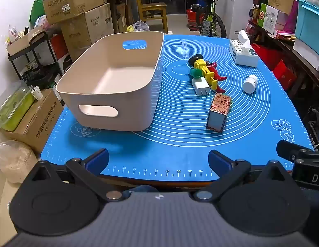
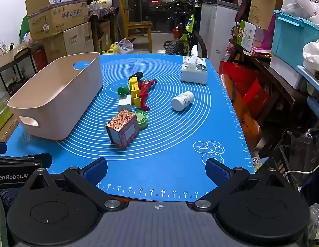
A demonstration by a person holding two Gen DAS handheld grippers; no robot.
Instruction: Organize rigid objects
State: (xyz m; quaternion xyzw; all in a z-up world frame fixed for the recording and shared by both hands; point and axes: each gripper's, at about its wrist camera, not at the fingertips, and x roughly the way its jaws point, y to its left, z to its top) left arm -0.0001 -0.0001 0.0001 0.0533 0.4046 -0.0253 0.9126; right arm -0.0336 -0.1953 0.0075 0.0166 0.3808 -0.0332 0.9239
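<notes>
An empty beige bin (image 1: 110,78) (image 2: 54,96) stands on the left of the blue mat (image 1: 180,148) (image 2: 169,144). Right of it lie a patterned box (image 1: 218,111) (image 2: 123,128), a green round tin (image 2: 142,119), a white charger (image 1: 200,85) (image 2: 125,103), a yellow toy (image 1: 206,72) (image 2: 134,91), a red figure (image 1: 218,74) (image 2: 145,92), a green piece (image 1: 195,73) (image 2: 122,90), a black object (image 1: 195,58) (image 2: 136,75) and a white pill bottle (image 1: 250,83) (image 2: 182,100). My left gripper (image 1: 158,160) and right gripper (image 2: 156,169) are open and empty at the mat's near edge.
A tissue box (image 1: 242,53) (image 2: 194,72) sits at the mat's far right. Cardboard boxes (image 1: 77,10), a black cart (image 1: 34,61), a chair (image 1: 153,8), a bicycle (image 1: 208,18) and cluttered shelves (image 2: 283,65) surround the table.
</notes>
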